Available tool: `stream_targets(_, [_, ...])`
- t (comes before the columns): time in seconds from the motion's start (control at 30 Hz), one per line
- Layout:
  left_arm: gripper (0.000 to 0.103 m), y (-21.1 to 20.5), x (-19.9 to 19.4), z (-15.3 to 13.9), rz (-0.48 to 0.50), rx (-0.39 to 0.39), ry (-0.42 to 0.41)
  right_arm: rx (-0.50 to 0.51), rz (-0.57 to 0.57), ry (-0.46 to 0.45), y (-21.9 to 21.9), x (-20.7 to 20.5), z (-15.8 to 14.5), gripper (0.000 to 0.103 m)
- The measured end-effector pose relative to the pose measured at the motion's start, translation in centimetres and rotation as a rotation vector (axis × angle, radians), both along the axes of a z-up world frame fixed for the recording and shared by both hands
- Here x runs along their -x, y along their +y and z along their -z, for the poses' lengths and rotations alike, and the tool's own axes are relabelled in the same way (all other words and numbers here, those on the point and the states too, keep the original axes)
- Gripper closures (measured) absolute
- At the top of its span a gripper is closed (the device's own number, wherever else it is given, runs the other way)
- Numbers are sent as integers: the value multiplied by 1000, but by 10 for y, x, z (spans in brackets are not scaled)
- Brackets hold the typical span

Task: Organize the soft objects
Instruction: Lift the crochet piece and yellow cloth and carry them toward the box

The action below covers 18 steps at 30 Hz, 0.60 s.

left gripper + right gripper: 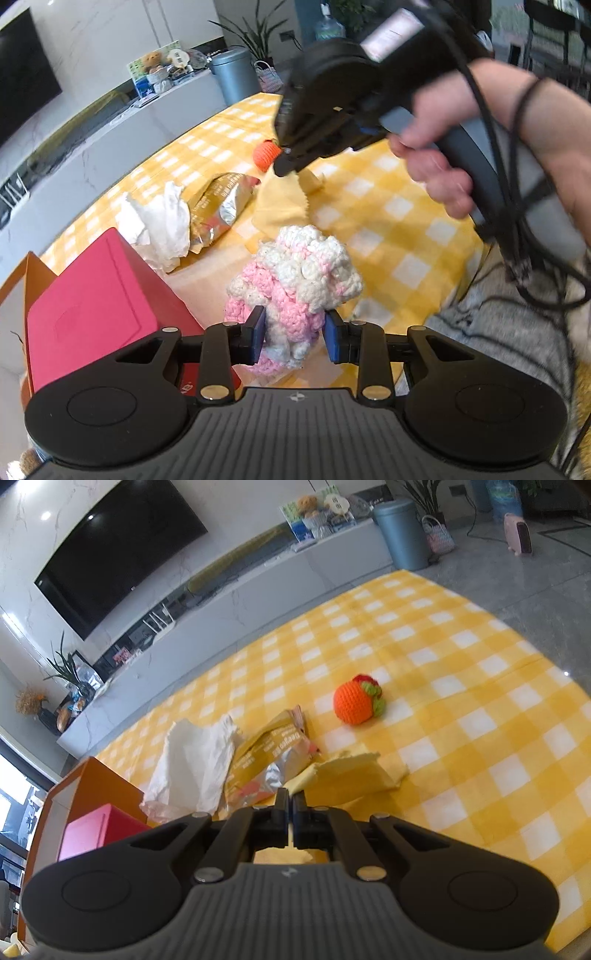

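A pink and white crochet piece [295, 280] hangs lifted above the table, and my left gripper [294, 332] is shut on its lower part, both blue pads pressing into the yarn. My right gripper [291, 801] is shut on the edge of a plain yellow cloth [351, 775] and holds it raised off the checked tablecloth [461, 701]. In the left wrist view the right gripper [284, 168], held by a person's hand [439, 162], pinches the same yellow cloth [280, 206]. An orange crochet ball [356, 701] with a green and red top lies alone further back.
A crumpled white tissue [195, 764] and a torn gold snack wrapper [273, 753] lie left of the yellow cloth. A red box [96, 306] sits inside an orange box [92, 786] at the table's left edge. Beyond the table stands a grey bin [400, 535].
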<state>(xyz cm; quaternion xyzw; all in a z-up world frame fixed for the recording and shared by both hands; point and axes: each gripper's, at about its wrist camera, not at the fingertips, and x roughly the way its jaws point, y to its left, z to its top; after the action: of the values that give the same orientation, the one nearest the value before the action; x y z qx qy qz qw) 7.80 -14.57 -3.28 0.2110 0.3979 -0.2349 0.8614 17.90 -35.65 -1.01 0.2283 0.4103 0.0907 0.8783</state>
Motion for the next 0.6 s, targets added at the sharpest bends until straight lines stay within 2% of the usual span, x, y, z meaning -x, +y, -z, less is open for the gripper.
stream_targets(0.3, [68,17,7,-25,-30,162,45,-36,8,-54,-8,8,-12,103])
stream_targets(0.47, [68,21,5,-38,-34,185,-29,-20,4,-48,-5,9,-10,103])
stream_targets(0.6, [68,28,-5,-46,-62,228,-48,-16,23,-49,-7,9,-11,103])
